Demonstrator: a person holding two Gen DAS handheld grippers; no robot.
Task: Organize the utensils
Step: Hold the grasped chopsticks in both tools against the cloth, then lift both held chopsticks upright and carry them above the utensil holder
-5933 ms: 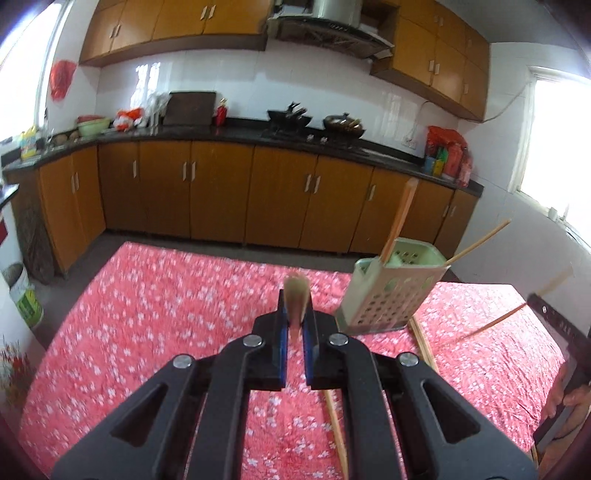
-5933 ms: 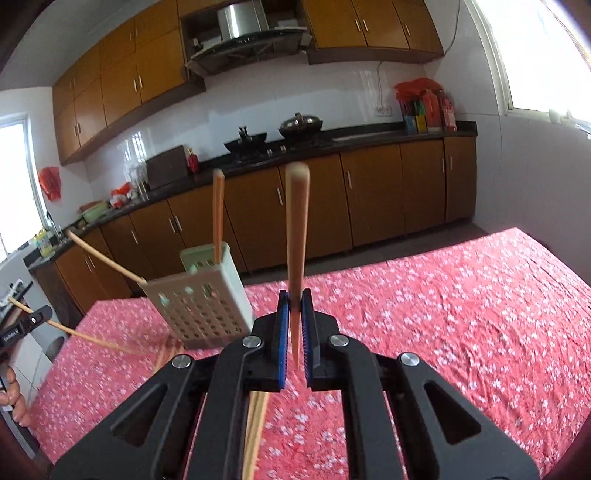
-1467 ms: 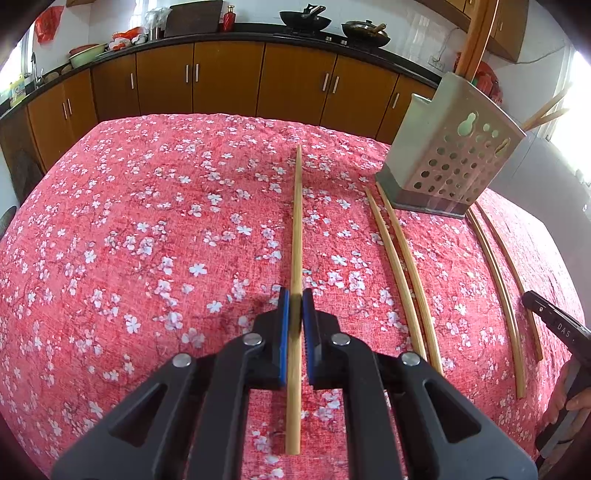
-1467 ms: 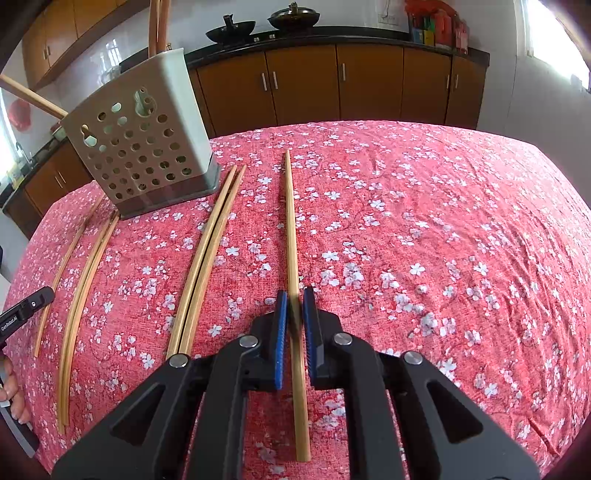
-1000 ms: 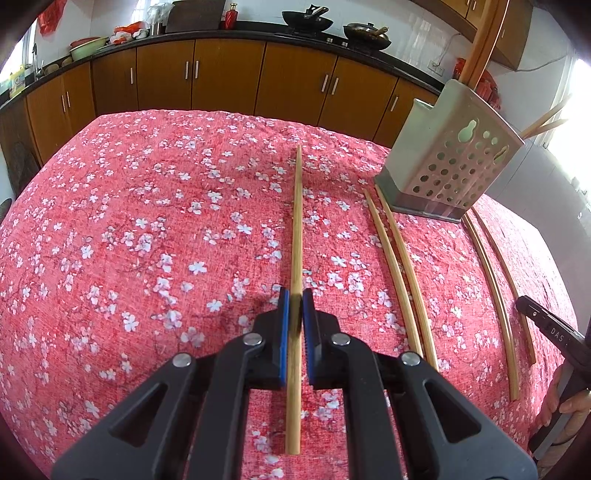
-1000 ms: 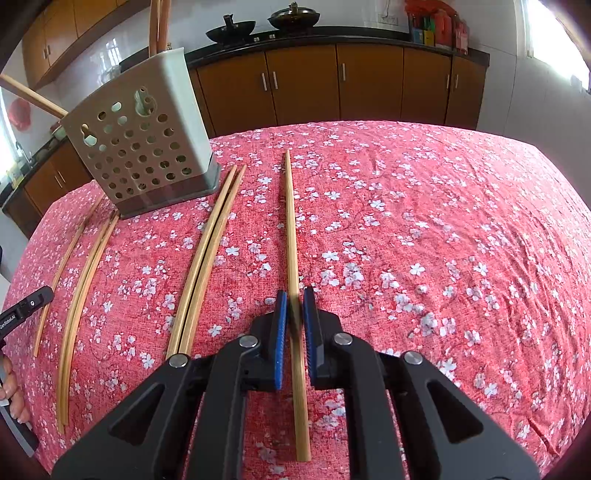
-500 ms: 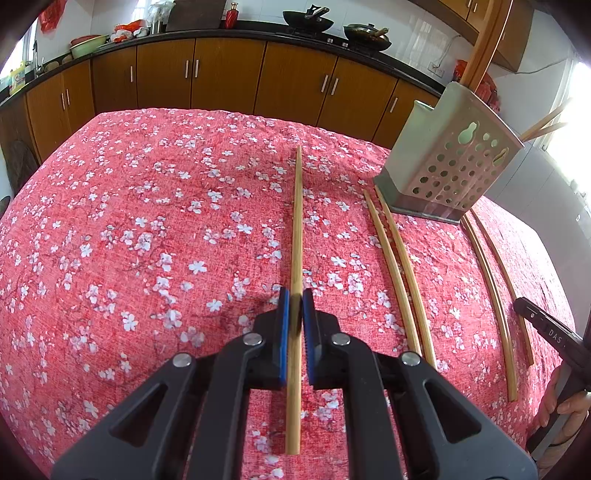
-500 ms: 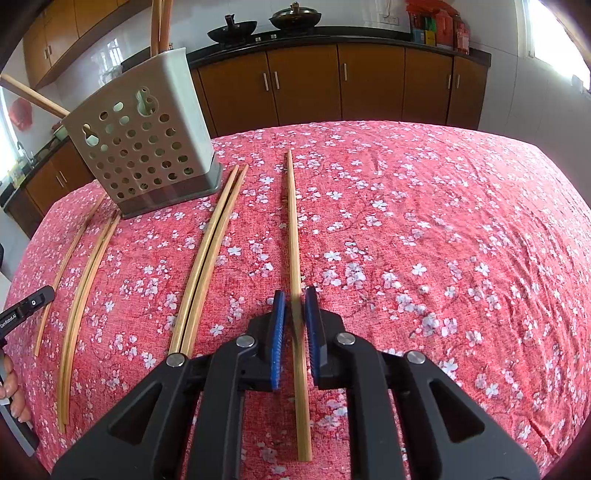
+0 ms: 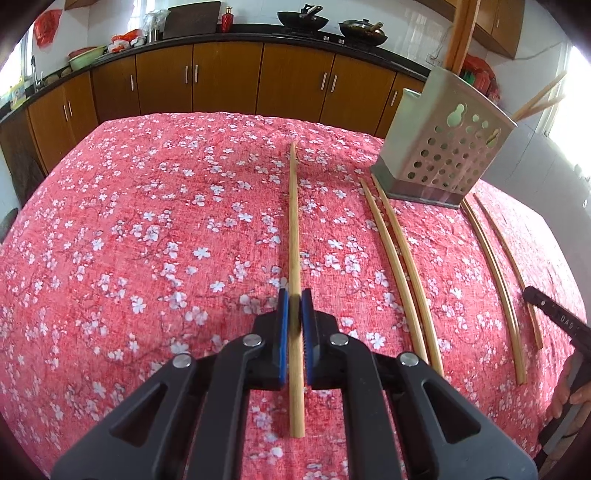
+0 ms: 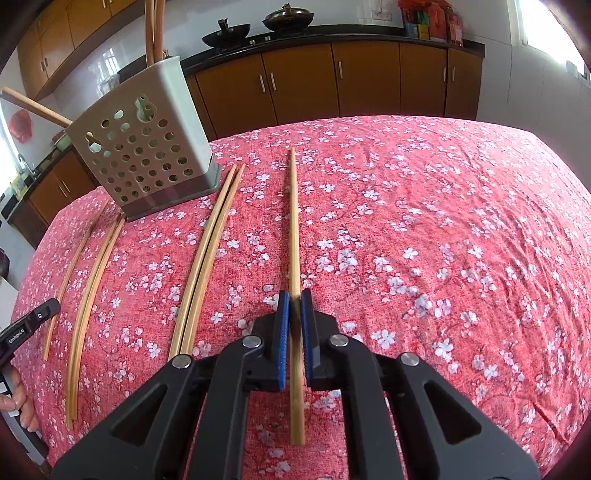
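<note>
In the left wrist view my left gripper (image 9: 294, 306) is shut on a wooden chopstick (image 9: 293, 221) that lies along the red flowered tablecloth (image 9: 147, 229), pointing away from me. In the right wrist view my right gripper (image 10: 294, 306) has its jaws closing on another chopstick (image 10: 294, 221), with the blue pads against its sides; it also lies flat on the cloth. A perforated grey utensil holder (image 9: 447, 147) (image 10: 144, 147) stands at the far side between them, with several chopsticks standing in it (image 10: 153, 26).
Two pairs of loose chopsticks lie on the cloth on either side of the holder (image 9: 402, 266) (image 9: 498, 273) (image 10: 207, 251) (image 10: 88, 273). A hand (image 9: 569, 398) grips the other tool at the frame edge. Brown kitchen cabinets (image 9: 229, 77) line the wall behind the table.
About six seconds ago both chopsticks were held up in the air; now both lie on the cloth. Over the last second the right jaws widened slightly, then narrowed again.
</note>
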